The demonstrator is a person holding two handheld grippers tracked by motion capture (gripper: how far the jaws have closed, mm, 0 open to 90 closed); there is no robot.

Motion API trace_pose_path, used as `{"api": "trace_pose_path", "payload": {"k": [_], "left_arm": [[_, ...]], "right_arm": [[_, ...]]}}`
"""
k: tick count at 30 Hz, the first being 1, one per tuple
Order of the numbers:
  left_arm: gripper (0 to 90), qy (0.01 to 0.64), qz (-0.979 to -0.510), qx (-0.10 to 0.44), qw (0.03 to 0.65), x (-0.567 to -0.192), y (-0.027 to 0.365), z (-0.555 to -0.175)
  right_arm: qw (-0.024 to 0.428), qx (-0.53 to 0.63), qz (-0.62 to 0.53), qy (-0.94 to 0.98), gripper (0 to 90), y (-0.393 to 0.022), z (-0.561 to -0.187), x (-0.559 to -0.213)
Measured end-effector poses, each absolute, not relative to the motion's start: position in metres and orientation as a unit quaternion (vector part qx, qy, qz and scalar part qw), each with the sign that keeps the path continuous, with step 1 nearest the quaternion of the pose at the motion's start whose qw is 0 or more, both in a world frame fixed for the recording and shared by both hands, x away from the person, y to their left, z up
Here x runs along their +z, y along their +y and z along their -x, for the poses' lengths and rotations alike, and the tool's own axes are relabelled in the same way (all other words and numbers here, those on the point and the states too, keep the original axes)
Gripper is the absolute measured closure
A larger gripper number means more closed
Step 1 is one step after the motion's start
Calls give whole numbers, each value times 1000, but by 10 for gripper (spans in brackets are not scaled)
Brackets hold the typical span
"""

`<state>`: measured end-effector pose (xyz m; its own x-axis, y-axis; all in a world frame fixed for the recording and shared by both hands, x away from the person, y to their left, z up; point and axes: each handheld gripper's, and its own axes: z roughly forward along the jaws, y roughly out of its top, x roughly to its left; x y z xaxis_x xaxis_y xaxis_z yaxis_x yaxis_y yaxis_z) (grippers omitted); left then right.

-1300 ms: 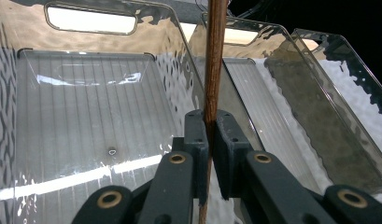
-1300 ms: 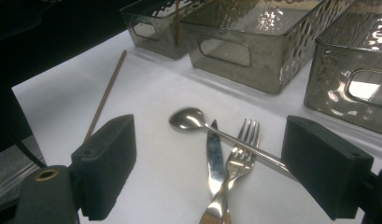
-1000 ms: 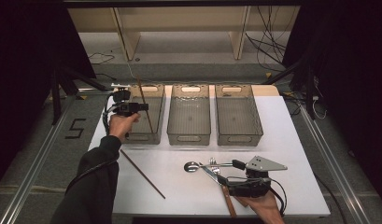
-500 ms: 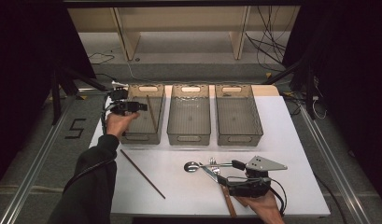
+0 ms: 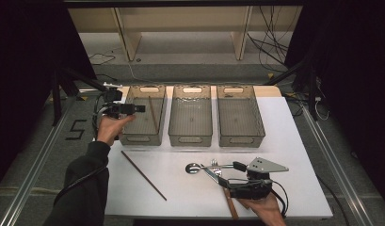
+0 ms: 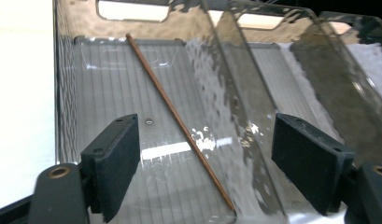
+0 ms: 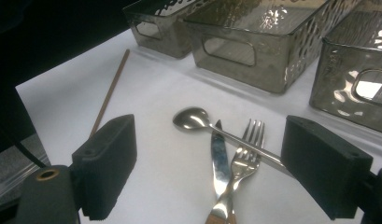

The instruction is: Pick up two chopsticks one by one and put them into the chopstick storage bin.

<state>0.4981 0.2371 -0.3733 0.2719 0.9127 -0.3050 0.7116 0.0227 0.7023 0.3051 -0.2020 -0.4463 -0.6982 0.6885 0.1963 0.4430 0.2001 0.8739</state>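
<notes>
Left tongs hang over the leftmost bin, jaws having just opened wide and gripping nothing; a brown chopstick lies slanted inside that bin, free of both pads. Right tongs stand open and empty near the table's front edge, with a spoon, knife and fork crossed between the jaws. A second chopstick lies on the table before the leftmost bin.

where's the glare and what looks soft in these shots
Left gripper view: white glare streaks on the clear smoky plastic bin around the thin brown chopstick. Right gripper view: the shiny steel spoon is sharp, near jaws soft. High view: dark surroundings.
</notes>
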Motion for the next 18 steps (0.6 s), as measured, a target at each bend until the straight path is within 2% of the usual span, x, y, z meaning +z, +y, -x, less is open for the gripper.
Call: {"api": "trace_pose_path", "payload": {"k": [9,18], "left_arm": [[205,546,-696,127,450,-377,234,-441],[194,523,-690,129,484,-399,231,-390]], "right_arm": [[131,496,-351,783,212,-175,-296,-440],[116,466,-313,819,271,-114,-293,-445]]}}
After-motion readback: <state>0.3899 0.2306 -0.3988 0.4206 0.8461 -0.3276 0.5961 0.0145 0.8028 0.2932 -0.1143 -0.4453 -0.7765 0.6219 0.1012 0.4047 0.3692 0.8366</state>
